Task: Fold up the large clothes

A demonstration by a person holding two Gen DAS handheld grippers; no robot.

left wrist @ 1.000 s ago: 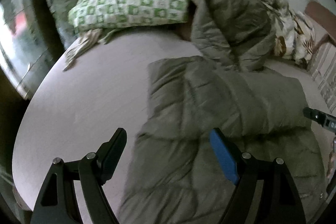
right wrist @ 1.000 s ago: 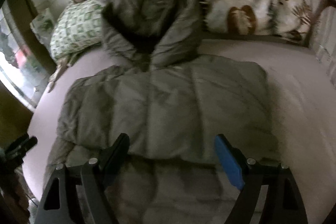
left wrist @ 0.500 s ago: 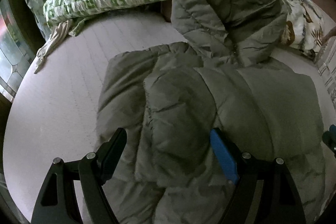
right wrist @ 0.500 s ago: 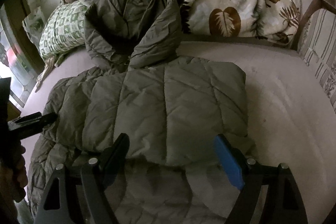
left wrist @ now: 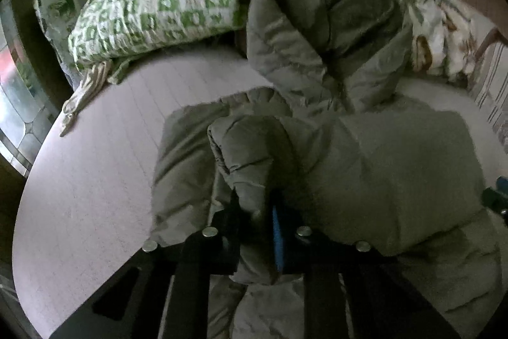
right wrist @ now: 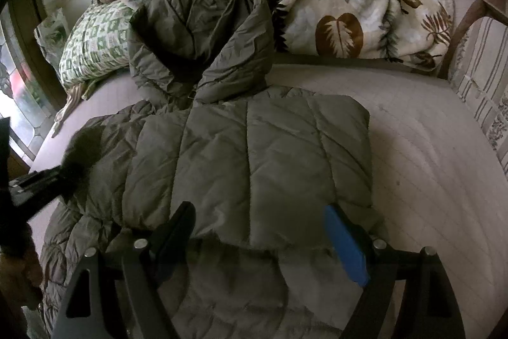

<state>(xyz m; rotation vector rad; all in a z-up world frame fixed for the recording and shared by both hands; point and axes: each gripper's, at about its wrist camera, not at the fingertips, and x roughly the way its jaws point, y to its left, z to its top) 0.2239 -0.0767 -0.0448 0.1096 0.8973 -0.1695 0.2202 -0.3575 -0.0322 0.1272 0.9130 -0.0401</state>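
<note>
An olive-grey quilted hooded jacket (right wrist: pixel 247 154) lies on the pale bed (right wrist: pixel 428 180), its hood (right wrist: pixel 203 30) propped up at the far end. My left gripper (left wrist: pixel 255 212) is shut on a bunched fold of the jacket's left sleeve (left wrist: pixel 250 154), lifted over the body. My right gripper (right wrist: pixel 258 231) is open, hovering over the jacket's lower folded part, holding nothing. The left gripper also shows in the right wrist view (right wrist: pixel 47 180) at the jacket's left edge. The right gripper's tip (left wrist: pixel 495 196) shows at the right edge of the left wrist view.
A green-and-white patterned pillow (left wrist: pixel 152 8) lies at the far left of the bed. A leaf-print blanket (right wrist: pixel 349 11) is heaped along the far side. A striped cushion and wooden frame (right wrist: pixel 476 46) border the right. A window (left wrist: pixel 16 104) is at the left.
My left gripper has closed on the jacket's left sleeve fold and lifted it; before, it was open above the jacket. My right gripper stays open and has barely moved.
</note>
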